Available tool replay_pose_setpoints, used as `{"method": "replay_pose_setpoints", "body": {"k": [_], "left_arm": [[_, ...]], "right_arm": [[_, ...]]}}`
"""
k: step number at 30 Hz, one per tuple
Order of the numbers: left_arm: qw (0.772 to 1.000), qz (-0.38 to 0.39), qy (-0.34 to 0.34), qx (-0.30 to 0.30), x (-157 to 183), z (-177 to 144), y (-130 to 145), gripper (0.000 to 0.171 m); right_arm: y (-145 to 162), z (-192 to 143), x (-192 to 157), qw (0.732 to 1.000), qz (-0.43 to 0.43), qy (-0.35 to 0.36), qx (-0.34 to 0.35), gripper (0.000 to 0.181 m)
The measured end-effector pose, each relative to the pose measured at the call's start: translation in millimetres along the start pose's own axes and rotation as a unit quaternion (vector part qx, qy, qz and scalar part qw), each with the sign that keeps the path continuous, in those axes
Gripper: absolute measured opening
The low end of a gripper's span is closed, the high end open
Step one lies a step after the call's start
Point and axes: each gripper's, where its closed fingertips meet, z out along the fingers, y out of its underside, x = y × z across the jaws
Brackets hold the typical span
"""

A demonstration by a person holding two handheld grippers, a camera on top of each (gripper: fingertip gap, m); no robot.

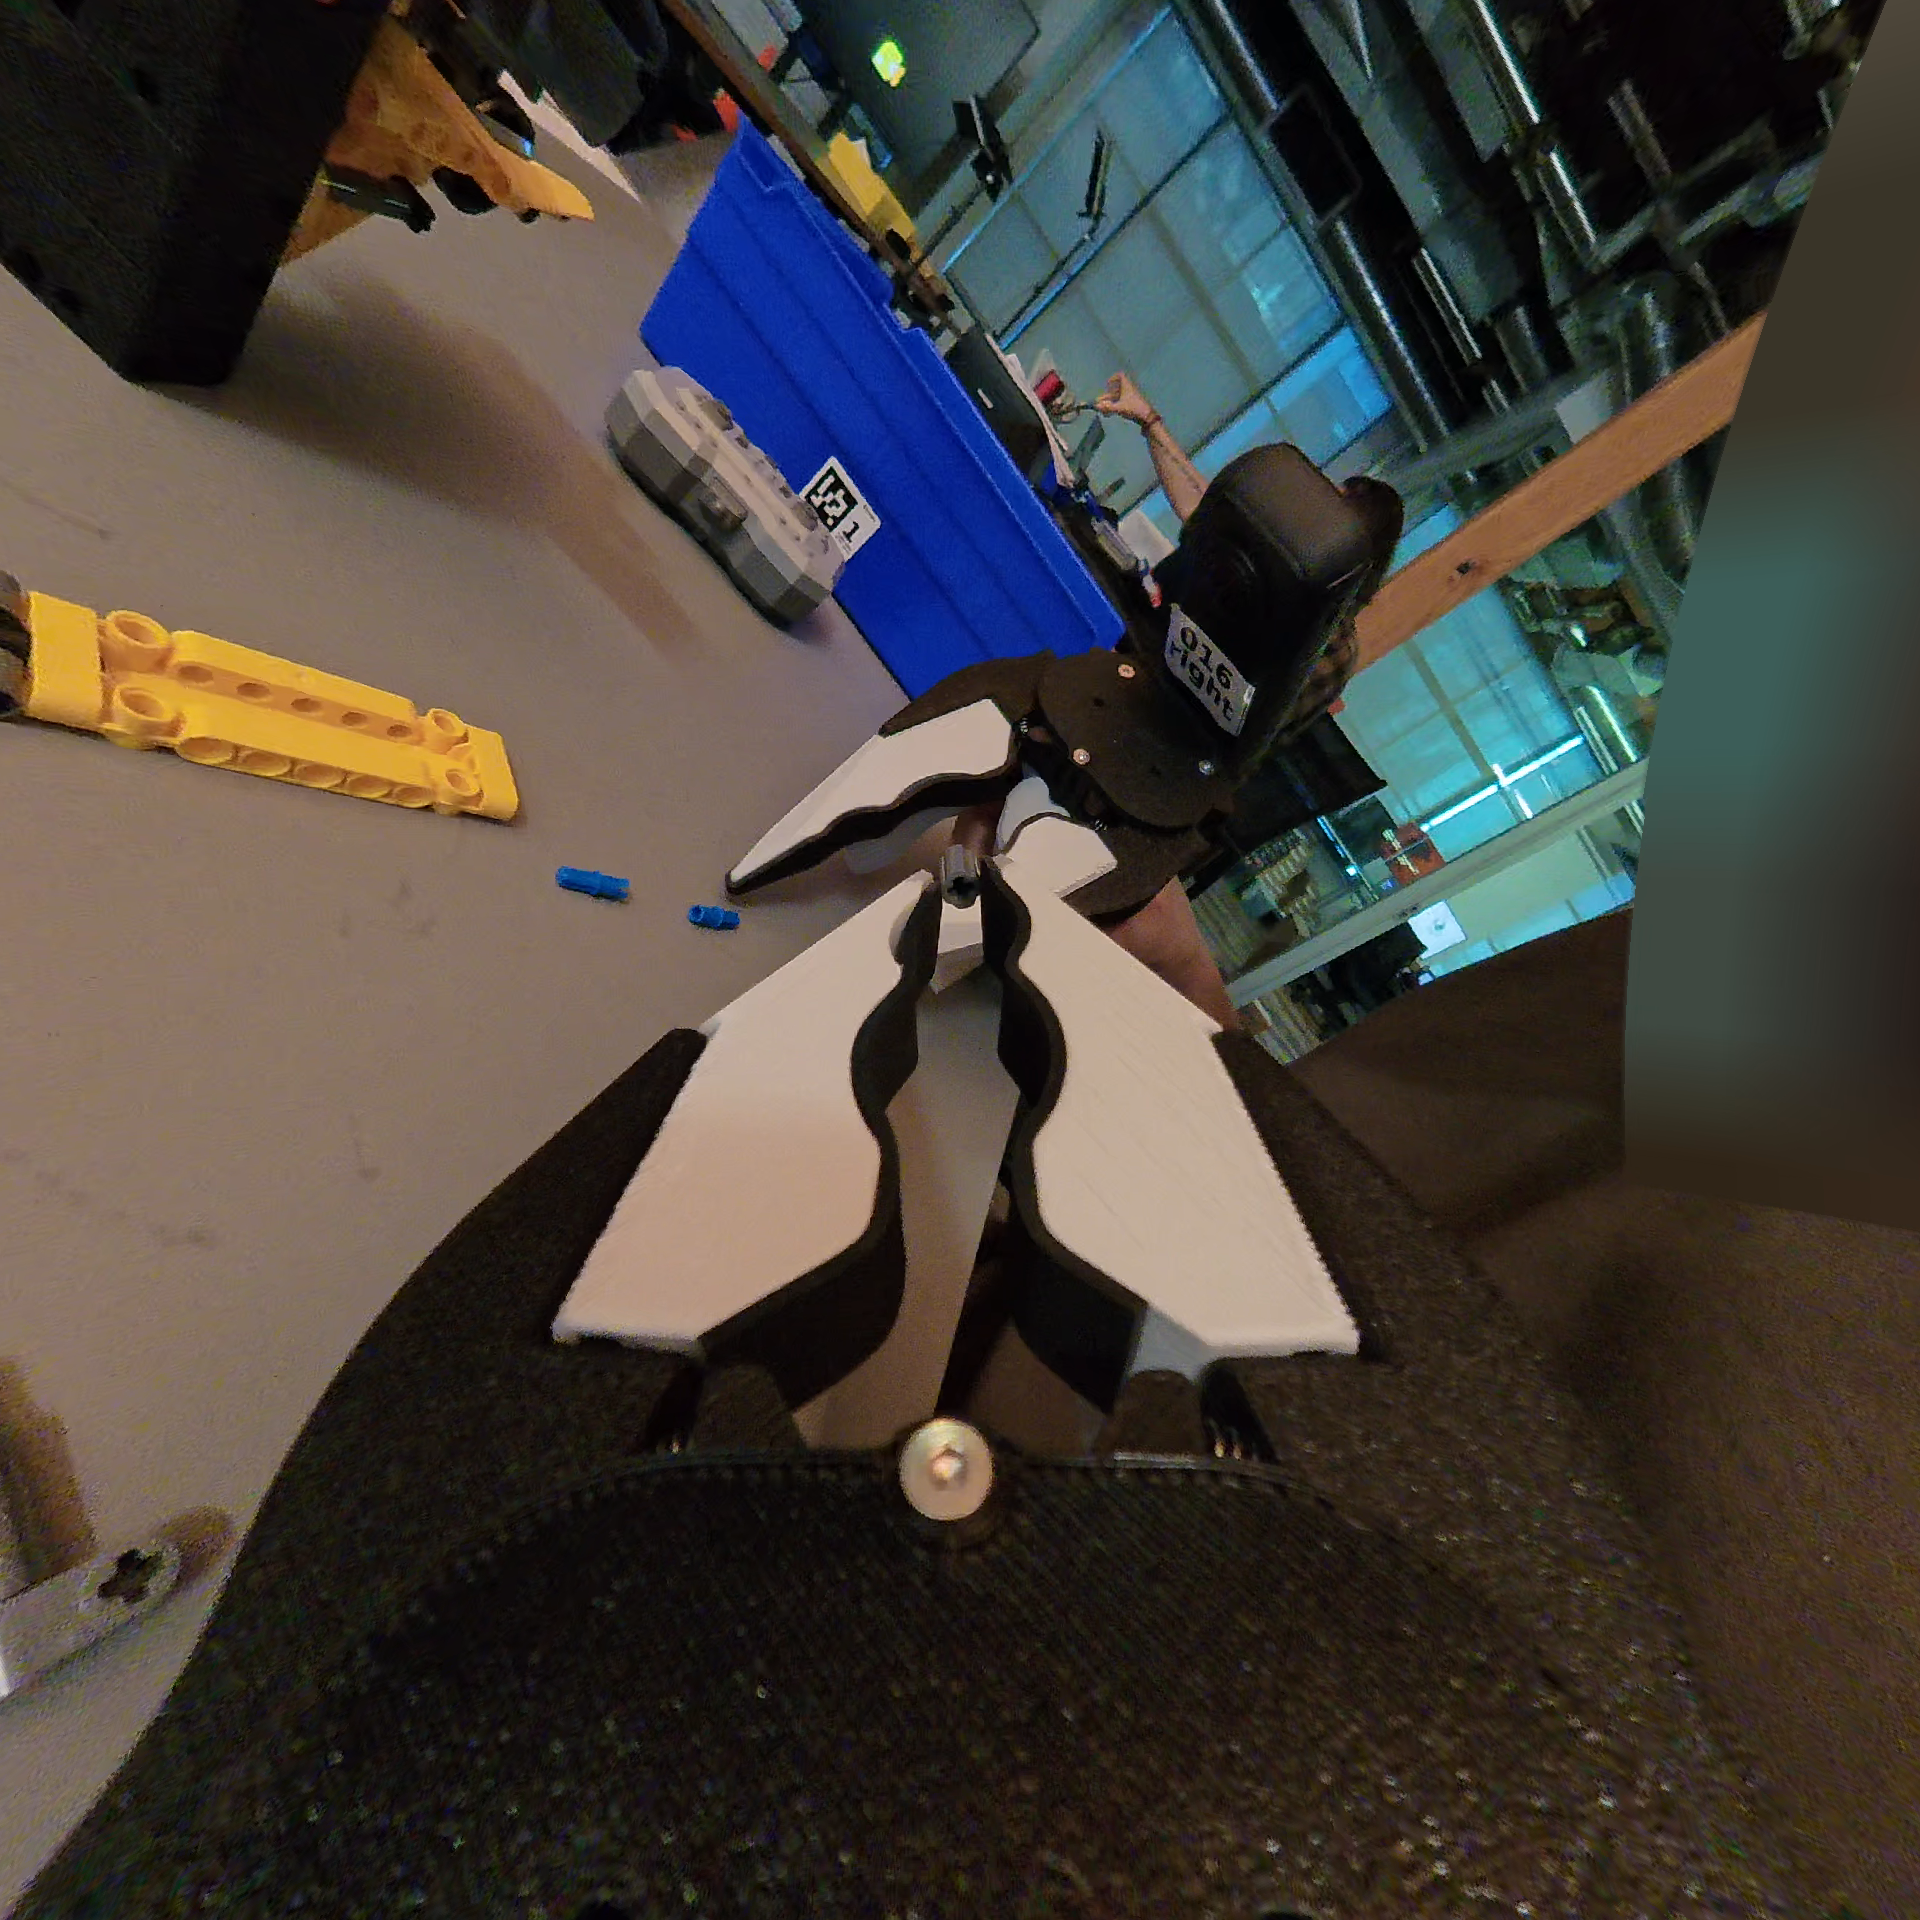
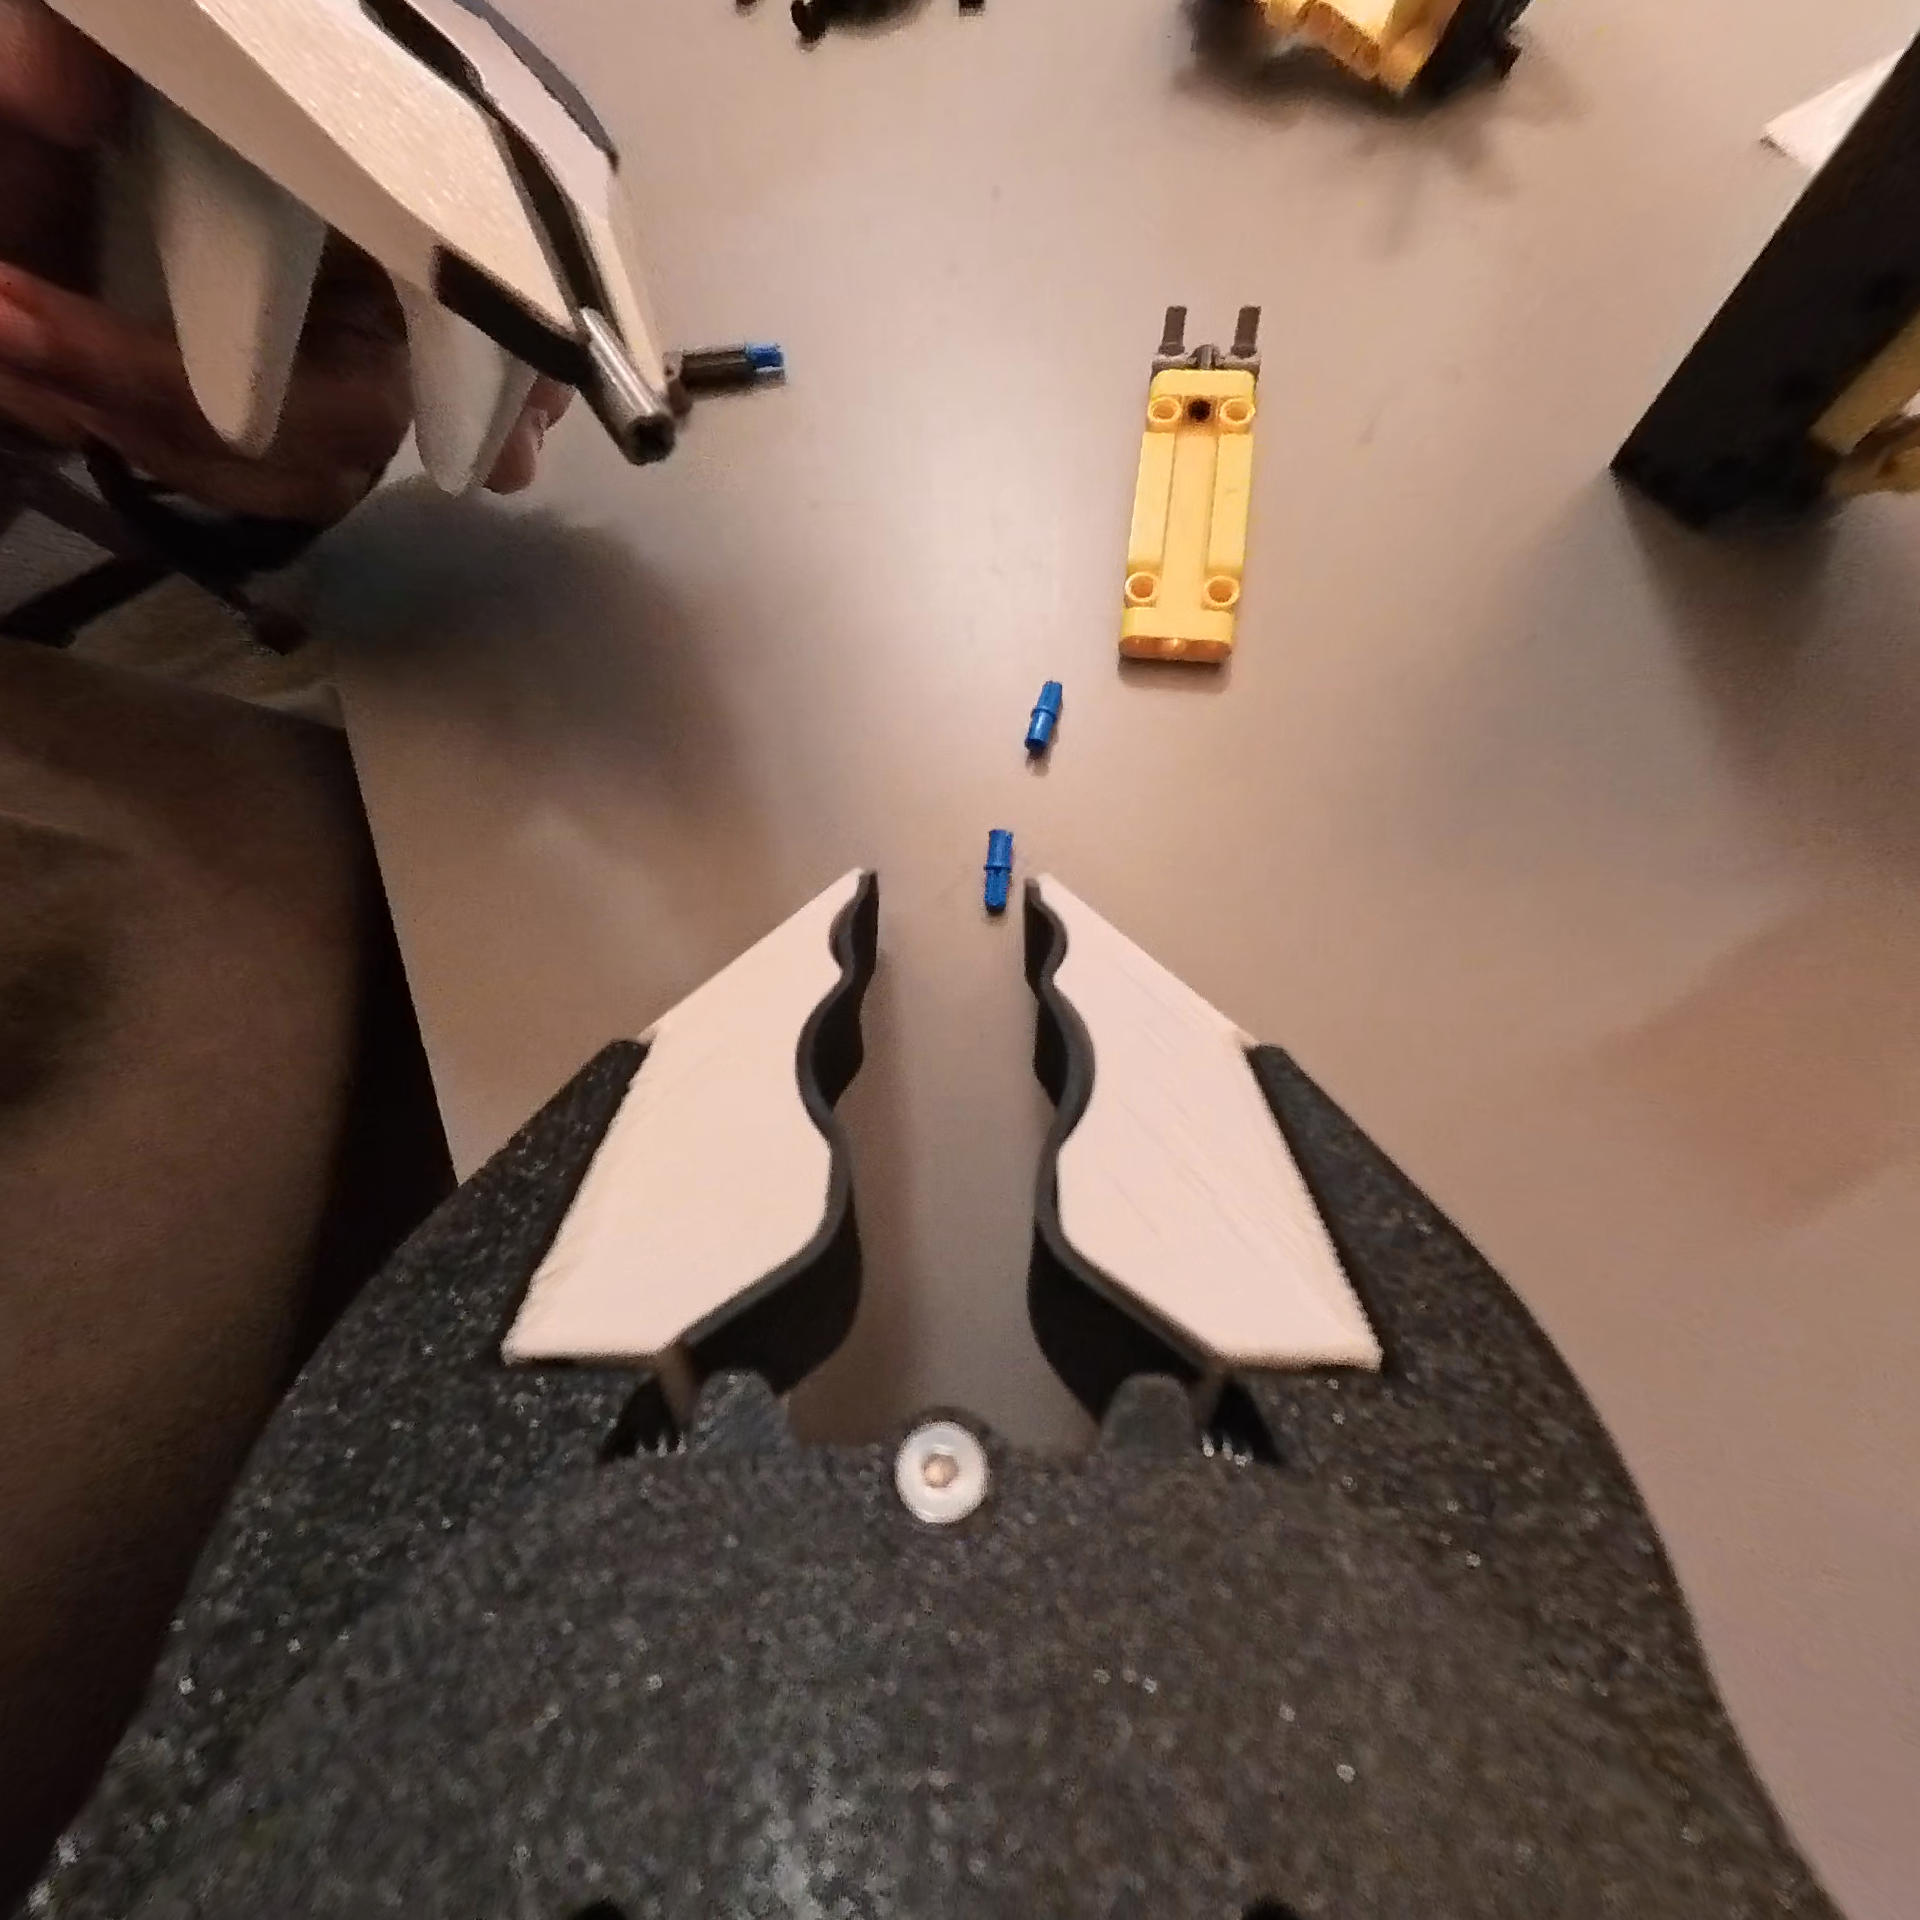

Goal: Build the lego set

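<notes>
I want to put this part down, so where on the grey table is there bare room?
Bare patches: right of the yellow plate, up to the black block; and left of the two blue pins, below the left gripper. Crowded: the line from the open right gripper past both pins to the plate, and the table's far edge.

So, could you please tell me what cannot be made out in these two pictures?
- Left wrist view: the small grey part in the left gripper; the fingertips cover most of it.
- Left wrist view: the yellow plate; its far end is cut off by the left edge.
- Right wrist view: the yellow assembly; cut off by the top edge.
</notes>
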Motion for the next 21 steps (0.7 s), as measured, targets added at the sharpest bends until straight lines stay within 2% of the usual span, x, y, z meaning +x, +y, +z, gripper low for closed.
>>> {"method": "replay_pose_setpoints", "body": {"k": [10, 17, 21], "left_arm": [[1.000, 0.010, -0.006, 0.014, -4, -9, -10, 0.003], [1.000, 0.001, 0.002, 0.018, -4, -9, -10, 0.003], [1.000, 0.003, 0.000, 0.019, -4, -11, -12, 0.002]], "right_arm": [[4, 5, -11, 1.000, -0.005, -0.021, -0.019, 0.030], [-3, 6, -26, 0.998, -0.007, -0.069, -0.006, 0.028], [-11, -3, -11, 0.997, -0.056, -0.040, 0.026, 0.023]]}}
